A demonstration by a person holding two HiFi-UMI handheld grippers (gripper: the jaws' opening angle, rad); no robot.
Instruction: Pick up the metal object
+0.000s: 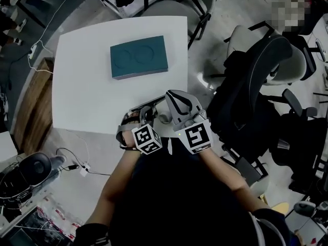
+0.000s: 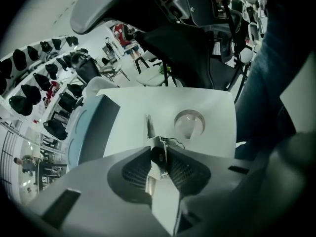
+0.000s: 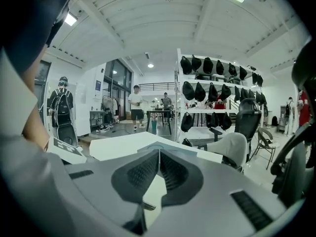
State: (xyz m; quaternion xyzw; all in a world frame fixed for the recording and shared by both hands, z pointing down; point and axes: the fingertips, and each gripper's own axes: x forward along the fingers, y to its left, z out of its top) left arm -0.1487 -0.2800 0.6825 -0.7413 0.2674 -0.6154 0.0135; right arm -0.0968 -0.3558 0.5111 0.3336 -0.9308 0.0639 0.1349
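Dark-sleeved forearms of the person sit lowest in the head view, each hand holding a gripper at the near edge of the white square table. We see the left gripper clamped on the thin silver metal object: both pads press on its near end, and its narrow flat strip sticks out past the fingertips over the tabletop. We cannot tell whether the object is lifted or touching the table. A pale round disc lies on the table just right of the strip. The right gripper has its jaws shut together with nothing between them; it sits just beside the left one. A teal rectangular box with two circular recesses lies farther back on the table, well apart from both grippers. Black office chairs stand right of the table.
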